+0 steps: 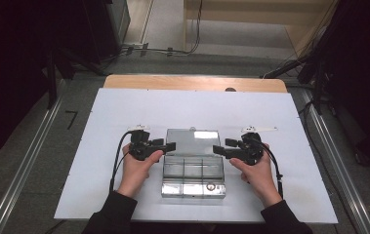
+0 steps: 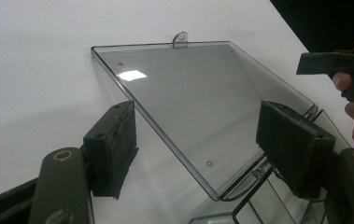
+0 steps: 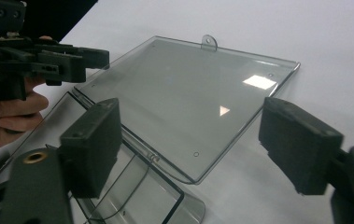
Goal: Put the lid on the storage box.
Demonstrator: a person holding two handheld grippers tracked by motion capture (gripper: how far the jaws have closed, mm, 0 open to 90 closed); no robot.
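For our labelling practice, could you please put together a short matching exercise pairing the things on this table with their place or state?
Things:
1. lid
2. box
3. left tool
4. right tool

Places or states:
A. open, at the lid's right edge
B. clear, divided into compartments, nearest the person
C. folded back flat on the white sheet, tab at its far edge
D. open, at the lid's left edge

Pairs: 1-C, 2-B, 3-D, 4-A
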